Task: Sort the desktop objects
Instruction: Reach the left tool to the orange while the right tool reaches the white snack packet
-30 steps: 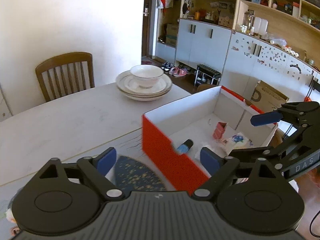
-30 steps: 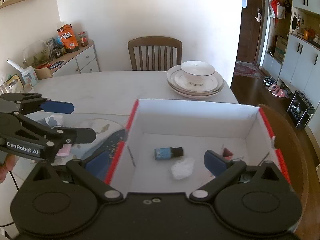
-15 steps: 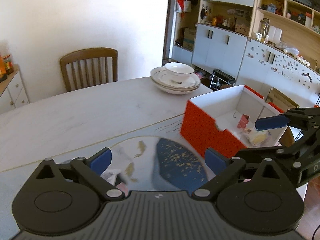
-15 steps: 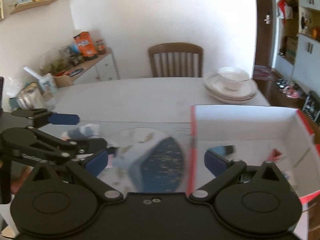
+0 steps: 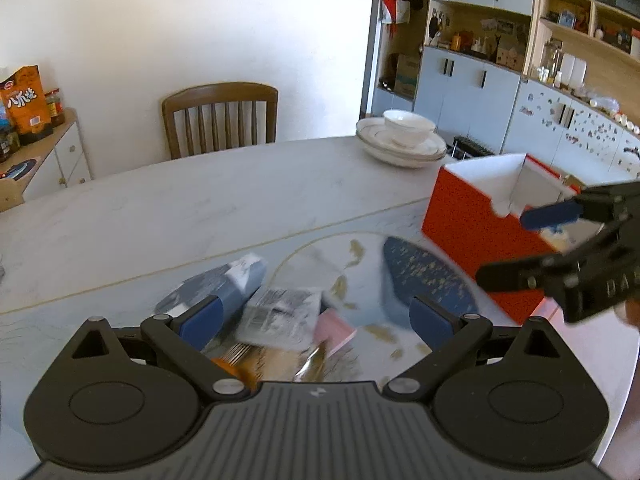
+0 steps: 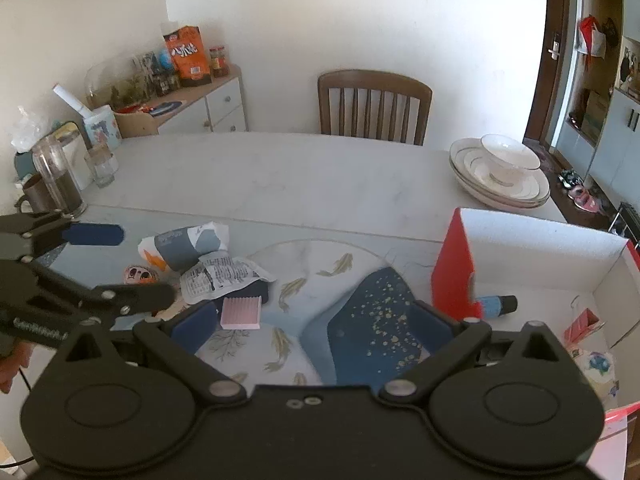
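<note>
Both hand-held grippers have swung away from the red-and-white box point(image 6: 532, 256) toward the clutter left on the table point(image 6: 280, 172), which a second ago sat at the edge of view. That box, at the table's right end, already holds a small blue bottle point(image 6: 496, 305) and a pink carton point(image 6: 582, 322).

Left hand-held gripper point(image 5: 316, 320) hangs open and empty directly over the pile, which lies straight ahead between its blue pads; right hand-held gripper point(image 6: 312, 322), also open and empty, is over the fish-printed mat point(image 6: 312, 280), with the pile off to its left. The left one looks the nearer for the next pick.

Largest of the pile is a grey-blue packet point(image 6: 188, 244), its long axis running roughly across the table; just beside it lies a printed paper leaflet point(image 6: 224, 278), then a small pink ribbed pad point(image 6: 241, 313), flat and nearest the right hand-held gripper's left pad.

Left wrist view is smeared by motion, so the pile reads poorly there. Right wrist view alone shows it sharply, plus a small round sticker point(image 6: 138, 274) beside the packet and the box's contents.
</note>
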The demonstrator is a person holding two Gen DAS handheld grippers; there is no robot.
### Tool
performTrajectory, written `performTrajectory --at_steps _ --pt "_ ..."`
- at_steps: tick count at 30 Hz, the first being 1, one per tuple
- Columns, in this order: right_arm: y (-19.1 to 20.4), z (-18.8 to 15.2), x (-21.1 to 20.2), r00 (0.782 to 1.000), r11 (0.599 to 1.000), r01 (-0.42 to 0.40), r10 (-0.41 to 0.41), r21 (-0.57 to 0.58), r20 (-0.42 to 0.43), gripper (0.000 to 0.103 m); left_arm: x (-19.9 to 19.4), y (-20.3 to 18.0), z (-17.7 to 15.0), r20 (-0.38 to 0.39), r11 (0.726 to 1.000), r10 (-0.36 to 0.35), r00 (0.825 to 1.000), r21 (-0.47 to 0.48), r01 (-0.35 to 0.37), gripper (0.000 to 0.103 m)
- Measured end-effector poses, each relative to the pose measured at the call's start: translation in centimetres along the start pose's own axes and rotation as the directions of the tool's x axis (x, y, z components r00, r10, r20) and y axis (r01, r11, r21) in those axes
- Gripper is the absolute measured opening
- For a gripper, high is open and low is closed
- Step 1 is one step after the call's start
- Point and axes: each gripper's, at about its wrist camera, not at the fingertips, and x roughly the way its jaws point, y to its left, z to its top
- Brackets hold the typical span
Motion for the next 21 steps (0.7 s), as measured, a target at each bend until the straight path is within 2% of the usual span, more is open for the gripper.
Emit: performTrajectory --at_steps 9,21 --pt "2.2 0.0 3.1 0.999 1.000 0.007 -0.007 -0.015 -0.042 0.097 0.5 2.2 -3.0 -0.047 1.000 -0.012 0.999 0.027 0.013 0.100" --pt "4.7 1.1 6.4 0.997 0.999 -0.026 0.023 -0.034 -0.075 0.095 2.3 6.0 -4.8 -0.093 1.000 0.020 0.995 -0.010 -0.021 0.100"
